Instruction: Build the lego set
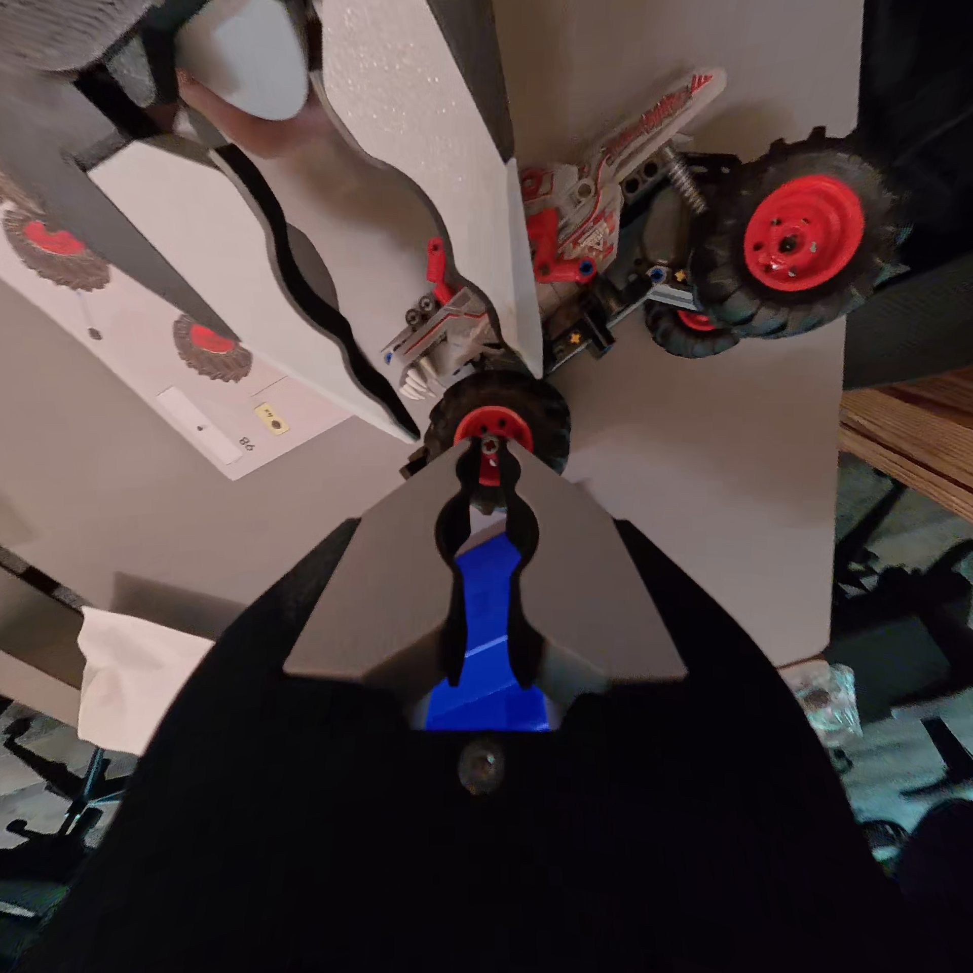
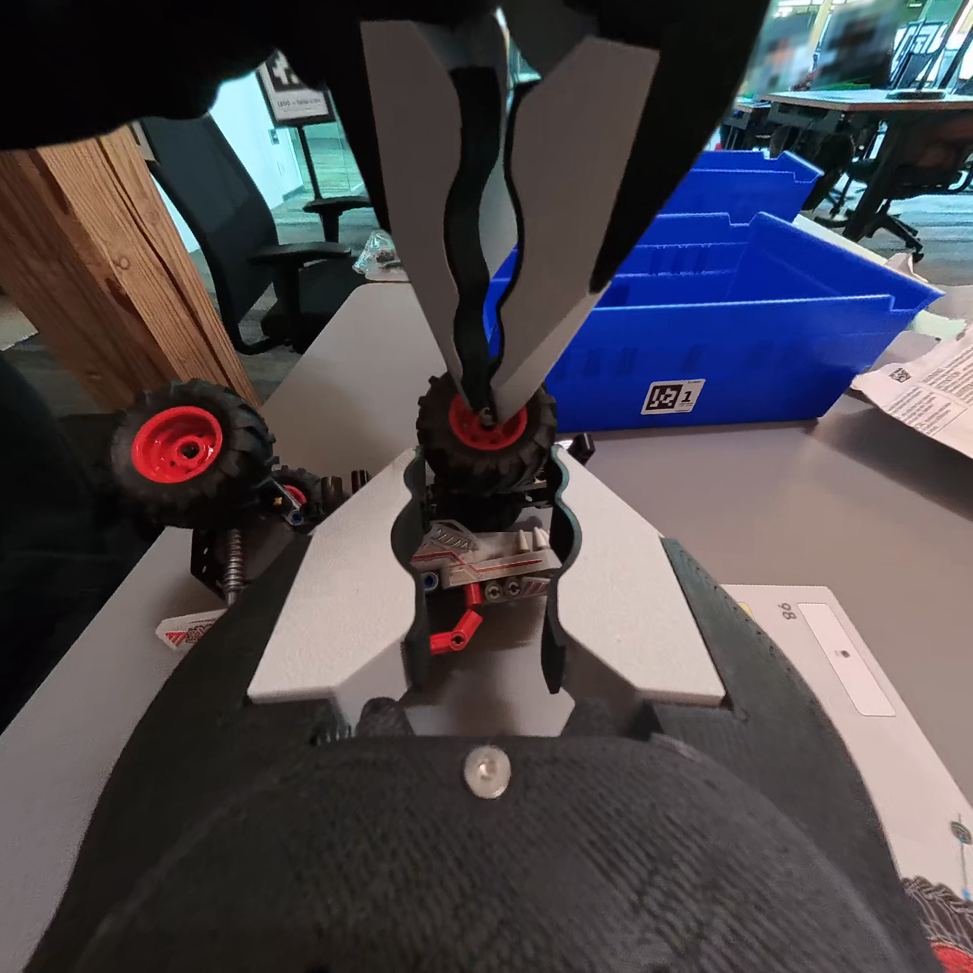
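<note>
A grey and red lego monster truck (image 1: 579, 221) with black tyres and red hubs lies on the grey table (image 1: 684, 500). My right gripper (image 2: 487, 463) is shut on the truck's front (image 2: 484, 563), one finger on each side; it also shows in the left wrist view (image 1: 476, 403). My left gripper (image 1: 489, 447) is nearly closed with its tips at the red hub of the front wheel (image 1: 547, 416), pinching a small grey pin (image 2: 487, 416) there. In the right wrist view the left gripper (image 2: 487, 410) comes down from above onto that wheel (image 2: 489, 468). A rear wheel (image 2: 176, 453) sits at the left.
Blue bins (image 2: 737, 326) stand behind the truck. An open instruction booklet (image 2: 842, 658) lies to the right and a printed sheet (image 2: 932, 389) at the far right. A wooden post (image 2: 105, 263) and an office chair (image 2: 237, 210) stand beyond the table's left edge. The tips of both grippers are at nearly the same place.
</note>
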Demonstrator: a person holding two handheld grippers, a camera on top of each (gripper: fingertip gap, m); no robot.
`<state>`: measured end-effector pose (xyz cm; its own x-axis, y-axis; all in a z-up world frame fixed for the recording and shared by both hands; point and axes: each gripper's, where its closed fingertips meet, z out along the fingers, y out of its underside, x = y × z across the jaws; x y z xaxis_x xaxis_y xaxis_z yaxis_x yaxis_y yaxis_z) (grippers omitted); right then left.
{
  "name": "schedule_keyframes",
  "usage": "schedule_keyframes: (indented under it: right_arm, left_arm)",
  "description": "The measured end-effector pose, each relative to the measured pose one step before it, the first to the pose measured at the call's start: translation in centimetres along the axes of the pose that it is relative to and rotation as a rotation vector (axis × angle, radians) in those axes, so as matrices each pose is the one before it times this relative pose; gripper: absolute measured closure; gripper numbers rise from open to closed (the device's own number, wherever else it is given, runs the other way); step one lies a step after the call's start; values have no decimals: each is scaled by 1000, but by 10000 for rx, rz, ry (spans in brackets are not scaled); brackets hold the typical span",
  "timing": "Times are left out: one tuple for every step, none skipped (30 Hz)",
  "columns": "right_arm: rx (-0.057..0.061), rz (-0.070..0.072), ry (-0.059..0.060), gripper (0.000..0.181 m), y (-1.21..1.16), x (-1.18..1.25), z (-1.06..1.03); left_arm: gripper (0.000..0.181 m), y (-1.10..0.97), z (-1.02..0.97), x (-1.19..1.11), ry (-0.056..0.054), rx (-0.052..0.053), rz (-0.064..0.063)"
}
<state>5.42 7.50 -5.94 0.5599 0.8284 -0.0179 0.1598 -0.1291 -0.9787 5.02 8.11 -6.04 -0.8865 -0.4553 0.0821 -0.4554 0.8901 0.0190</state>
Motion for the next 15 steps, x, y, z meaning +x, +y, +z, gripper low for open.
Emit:
schedule_keyframes:
  right_arm:
    - [8, -9, 0, 137, 53, -73, 50]
    - [11, -5, 8, 137, 13, -40, 24]
    - [1, -19, -41, 140, 12, -116, 40]
    - [52, 27, 73, 140, -35, 42, 52]
    - [41, 60, 51, 140, 8, 5, 61]
    - [38, 101, 50, 140, 18, 0, 78]
    - [69, 106, 50, 139, -42, -8, 30]
    - [72, 113, 53, 139, -41, -40, 9]
    - [40, 139, 89, 138, -20, -11, 5]
    - [14, 152, 89, 138, 16, 3, 41]
    - [16, 199, 72, 135, 24, -45, 100]
    - [21, 222, 46, 131, 2, -95, 181]
    - [57, 177, 113, 129, -52, -45, 170]
    - [46, 83, 186, 129, -73, 11, 120]
    - [-17, -15, 172, 127, -19, -48, 126]
  left_arm:
    - [178, 154, 208, 1, 140, -217, 29]
    - [178, 14, 151, 4, 124, -97, 18]
    - [178, -94, 49, 56, 152, -9, -17]
    - [178, -22, 6, 28, 121, -42, -23]
    - [178, 95, 2, -27, 63, -111, -7]
    - [178, 142, 6, -59, 9, -157, 14]
    - [178, 99, 0, -29, 7, -128, 23]
    - [178, 11, -20, 68, 72, -68, 2]
    - [178, -1, -15, 126, 116, -43, -22]
    - [178, 0, -2, 124, 121, -24, -29]
    - [178, -7, 24, 51, 75, -4, -20]
    - [178, 9, 28, 12, 45, 10, -17]
    - [178, 5, 21, 16, 41, 24, -20]
    - [178, 2, 13, 24, 37, 24, -18]
    - [178, 41, 20, 20, 24, 1, -20]
